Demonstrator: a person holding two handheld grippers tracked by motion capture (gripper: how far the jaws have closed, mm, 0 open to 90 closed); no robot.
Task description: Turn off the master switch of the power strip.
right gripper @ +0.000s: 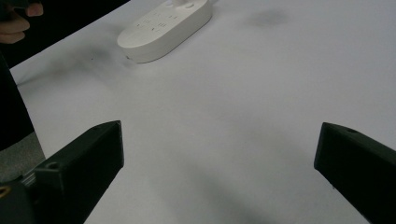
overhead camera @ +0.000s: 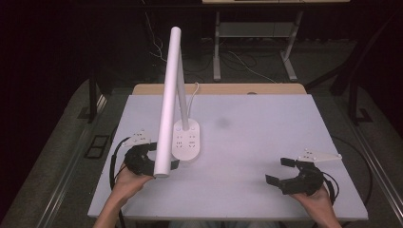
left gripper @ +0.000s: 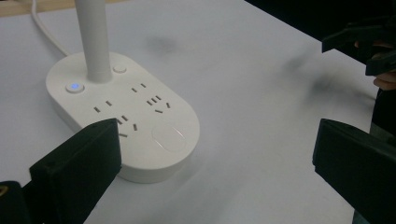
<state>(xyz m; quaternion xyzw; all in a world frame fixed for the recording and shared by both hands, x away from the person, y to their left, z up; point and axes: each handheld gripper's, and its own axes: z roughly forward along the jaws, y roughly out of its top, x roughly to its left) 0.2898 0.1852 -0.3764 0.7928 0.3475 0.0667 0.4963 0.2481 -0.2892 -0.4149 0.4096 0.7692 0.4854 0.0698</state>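
A white desk lamp stands on the left half of the white table [overhead camera: 266, 128]. Its oval base [overhead camera: 187, 141] carries socket slots and buttons, and its long tube head [overhead camera: 168, 99] slants toward me. My left gripper [overhead camera: 157, 156] sits just left of the base, partly hidden behind the tube's near end, and holds nothing. In the left gripper view the base [left gripper: 126, 116] lies between and beyond the open jaws, with a blue lit button [left gripper: 74, 87] beside the stem [left gripper: 95, 42]. My right gripper [overhead camera: 278, 171] hovers open and empty at the near right, far from the base [right gripper: 163, 28].
The lamp's white cord [overhead camera: 195, 90] runs off the back of the table. A faint dark smudge [overhead camera: 222, 123] marks the table's middle. Beyond the table are a dark floor, cables and a desk frame [overhead camera: 256, 42]. The other gripper [left gripper: 369, 46] shows across the table.
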